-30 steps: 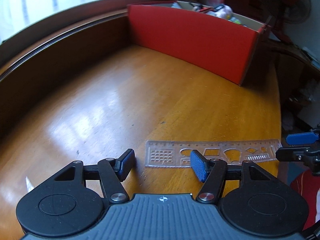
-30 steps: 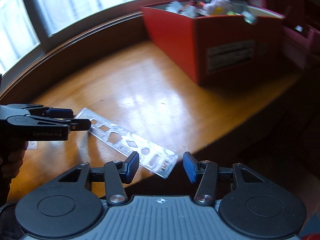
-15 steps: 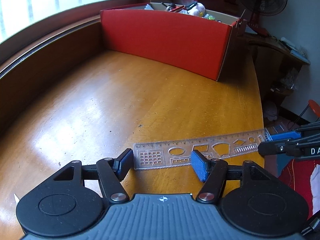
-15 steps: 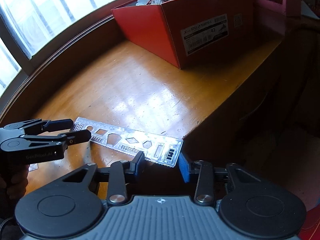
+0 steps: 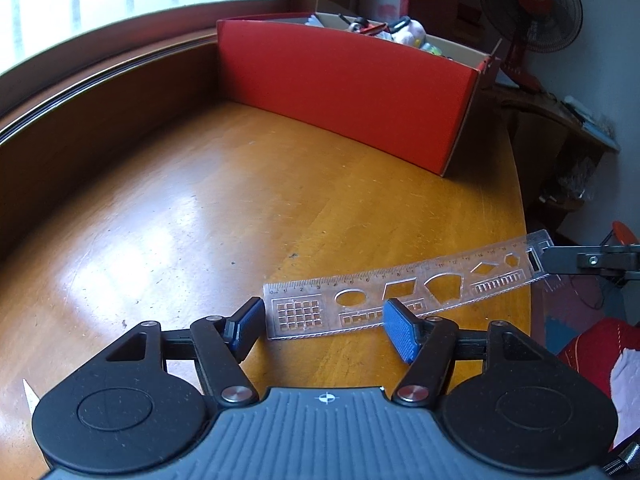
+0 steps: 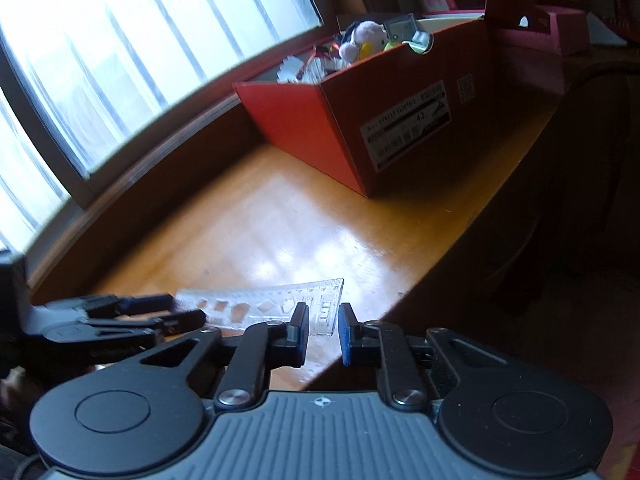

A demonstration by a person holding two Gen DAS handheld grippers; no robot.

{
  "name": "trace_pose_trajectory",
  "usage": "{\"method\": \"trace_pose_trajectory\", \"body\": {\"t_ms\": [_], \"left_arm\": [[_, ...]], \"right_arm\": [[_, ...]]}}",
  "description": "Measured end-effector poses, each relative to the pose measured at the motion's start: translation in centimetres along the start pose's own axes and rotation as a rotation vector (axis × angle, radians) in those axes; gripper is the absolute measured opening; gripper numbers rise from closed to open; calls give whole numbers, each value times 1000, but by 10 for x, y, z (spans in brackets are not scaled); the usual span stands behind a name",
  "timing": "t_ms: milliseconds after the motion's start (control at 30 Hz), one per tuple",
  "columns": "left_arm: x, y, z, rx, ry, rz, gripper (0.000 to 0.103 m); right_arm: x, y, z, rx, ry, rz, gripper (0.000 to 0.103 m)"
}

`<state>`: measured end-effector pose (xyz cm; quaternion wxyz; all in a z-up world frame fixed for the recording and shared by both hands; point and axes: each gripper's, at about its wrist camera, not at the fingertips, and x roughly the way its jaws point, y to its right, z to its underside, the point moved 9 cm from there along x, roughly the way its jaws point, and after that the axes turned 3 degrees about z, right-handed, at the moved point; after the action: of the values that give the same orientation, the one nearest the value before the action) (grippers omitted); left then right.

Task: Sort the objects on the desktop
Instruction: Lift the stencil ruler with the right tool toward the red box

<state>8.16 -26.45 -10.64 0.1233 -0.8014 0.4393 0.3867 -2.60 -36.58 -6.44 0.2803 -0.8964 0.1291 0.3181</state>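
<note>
A clear plastic stencil ruler lies on the wooden table, its right end sticking out past the table edge. My left gripper stands open just in front of the ruler's left end, and its pads do not touch it. From the right, my right gripper reaches the overhanging end. In the right wrist view the ruler has its tip between the blue pads of the right gripper, whose jaws are closing with a gap still showing. The left gripper appears at the ruler's other end.
A red shoebox stands at the back of the table under the window, filled with several small items such as a plush toy. A red standing fan is beyond the table's right edge. A white scrap lies at the left.
The right gripper has come up to the ruler's overhanging end, rolled, and narrowed its jaws around it. The ruler's right end has swung slightly away. The left gripper has stayed where it was.
</note>
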Motion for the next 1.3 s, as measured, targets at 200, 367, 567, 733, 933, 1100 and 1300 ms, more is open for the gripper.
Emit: {"method": "trace_pose_trajectory", "body": {"t_ms": [200,367,567,733,933,1100,1300], "left_arm": [[-4,-13,-1,-61,19,23,66],[-6,-14,0,-50,19,29,66],[-6,-5,3,-1,11,4,67],[-10,-6,6,-11,10,6,67],[-12,-7,8,8,4,-41,68],[-9,5,5,112,9,-87,68],[-16,19,-5,201,77,-121,69]], "right_arm": [[0,13,-8,118,-13,-166,20],[17,34,-10,281,-56,-299,21],[33,37,-9,265,-57,-268,20],[28,35,-19,294,-10,-299,13],[5,15,-40,246,64,-313,7],[-13,-8,-53,163,90,-326,4],[-23,-32,-58,69,89,-331,3]]}}
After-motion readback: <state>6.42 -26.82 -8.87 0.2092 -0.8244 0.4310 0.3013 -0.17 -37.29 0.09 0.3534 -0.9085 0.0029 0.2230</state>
